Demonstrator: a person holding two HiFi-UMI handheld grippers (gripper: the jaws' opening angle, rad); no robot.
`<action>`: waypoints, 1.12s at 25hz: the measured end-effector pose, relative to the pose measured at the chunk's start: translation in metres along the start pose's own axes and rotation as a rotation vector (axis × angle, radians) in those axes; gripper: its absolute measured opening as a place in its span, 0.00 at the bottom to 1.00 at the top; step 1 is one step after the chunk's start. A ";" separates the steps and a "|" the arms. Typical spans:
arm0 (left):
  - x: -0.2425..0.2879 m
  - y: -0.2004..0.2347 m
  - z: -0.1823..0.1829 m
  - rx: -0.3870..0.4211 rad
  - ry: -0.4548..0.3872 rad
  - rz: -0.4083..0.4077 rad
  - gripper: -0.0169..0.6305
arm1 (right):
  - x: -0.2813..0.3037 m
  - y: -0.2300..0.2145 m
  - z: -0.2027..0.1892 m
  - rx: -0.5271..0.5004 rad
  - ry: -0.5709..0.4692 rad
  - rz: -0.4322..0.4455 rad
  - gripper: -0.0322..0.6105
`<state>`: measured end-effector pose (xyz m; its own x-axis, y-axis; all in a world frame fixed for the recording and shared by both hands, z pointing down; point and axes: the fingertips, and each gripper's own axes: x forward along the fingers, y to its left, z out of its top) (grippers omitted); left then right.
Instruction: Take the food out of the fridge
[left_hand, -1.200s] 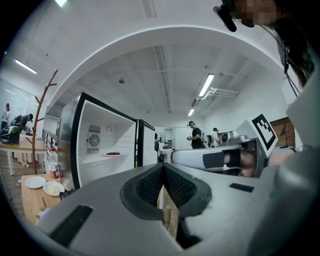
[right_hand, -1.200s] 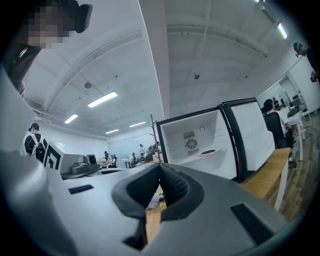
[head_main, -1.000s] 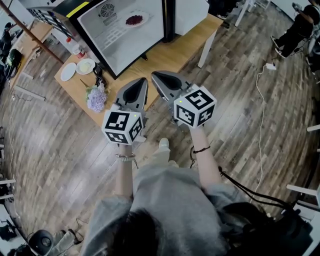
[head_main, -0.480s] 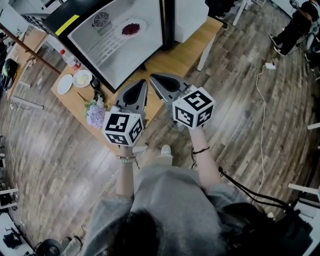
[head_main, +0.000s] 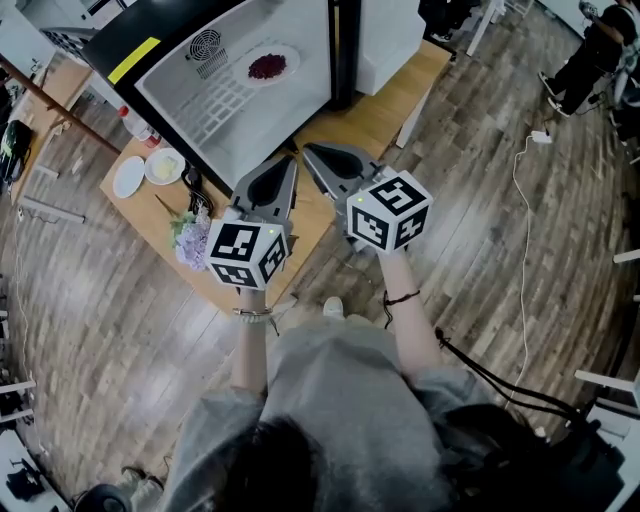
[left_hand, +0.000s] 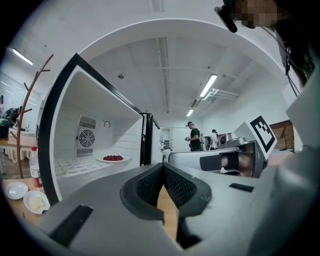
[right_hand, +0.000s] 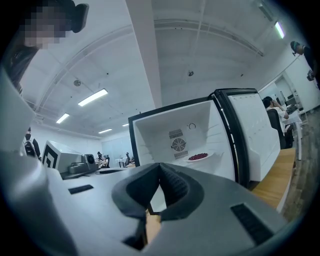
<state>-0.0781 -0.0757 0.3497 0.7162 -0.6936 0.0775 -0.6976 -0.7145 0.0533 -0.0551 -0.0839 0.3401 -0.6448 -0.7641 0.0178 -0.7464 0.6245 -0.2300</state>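
An open white fridge (head_main: 180, 110) stands on the wooden table (head_main: 370, 120), its door (head_main: 385, 35) swung to the right. Inside, a white plate of red food (head_main: 267, 66) rests on the shelf; the plate of red food (left_hand: 113, 158) shows in the left gripper view and, as plate of red food (right_hand: 198, 157), in the right gripper view. My left gripper (head_main: 290, 160) and right gripper (head_main: 308, 150) are held side by side before the table edge, pointing level at the fridge. Both are shut with nothing between the pads. They are well short of the plate.
Left of the fridge on the table sit two small white dishes (head_main: 130, 176), a bottle (head_main: 135, 124), dark cables and a lavender bouquet (head_main: 192, 240). A brown coat stand pole (head_main: 60, 105) crosses at upper left. People stand in the room beyond. White cable on wood floor (head_main: 520, 220).
I have stepped closer to the table: the fridge and table have slid nearer under both grippers. Both grippers advanced together and stayed shut.
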 end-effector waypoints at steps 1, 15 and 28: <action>0.001 0.003 0.001 -0.001 -0.003 0.001 0.04 | 0.002 -0.001 0.001 -0.003 -0.002 -0.002 0.06; 0.031 0.029 -0.005 -0.035 0.010 0.053 0.04 | 0.032 -0.035 0.000 0.015 0.049 0.035 0.06; 0.081 0.061 -0.003 -0.078 0.004 0.169 0.04 | 0.077 -0.080 0.004 0.055 0.120 0.169 0.06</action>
<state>-0.0627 -0.1753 0.3621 0.5885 -0.8028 0.0959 -0.8076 -0.5782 0.1158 -0.0447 -0.1936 0.3557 -0.7773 -0.6228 0.0891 -0.6181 0.7296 -0.2926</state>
